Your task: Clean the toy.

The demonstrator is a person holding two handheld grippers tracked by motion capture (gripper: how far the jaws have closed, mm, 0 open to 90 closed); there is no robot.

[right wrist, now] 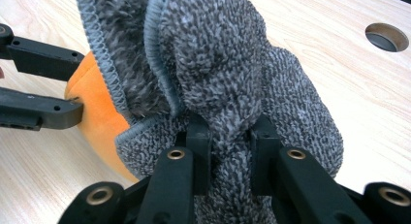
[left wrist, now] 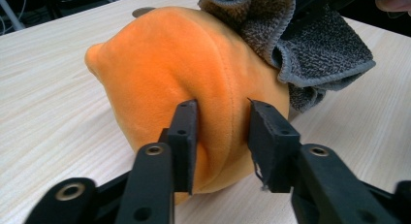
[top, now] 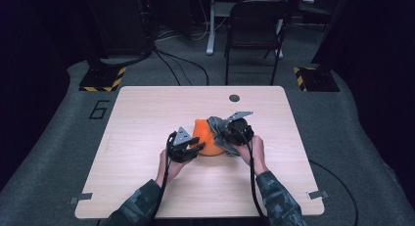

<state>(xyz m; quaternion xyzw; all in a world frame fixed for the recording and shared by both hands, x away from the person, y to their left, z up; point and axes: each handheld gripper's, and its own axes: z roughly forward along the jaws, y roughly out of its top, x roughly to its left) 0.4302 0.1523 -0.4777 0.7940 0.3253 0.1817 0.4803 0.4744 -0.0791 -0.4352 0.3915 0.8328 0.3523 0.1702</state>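
Orange plush [top: 205,140] sits mid-table [top: 147,113], a grey cloth [top: 219,130] draped on its right side. Left gripper [top: 192,148] at the plush's left – jaws parted, straddling a fold of orange fabric, left pad touching, right pad just clear. Right gripper [right wrist: 231,136] at the plush's right – jaws clamped tight on a bunched fold of the cloth.

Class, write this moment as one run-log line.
left gripper: open around orange plush | right gripper: shut on grey cloth | cloth drapes plush | table
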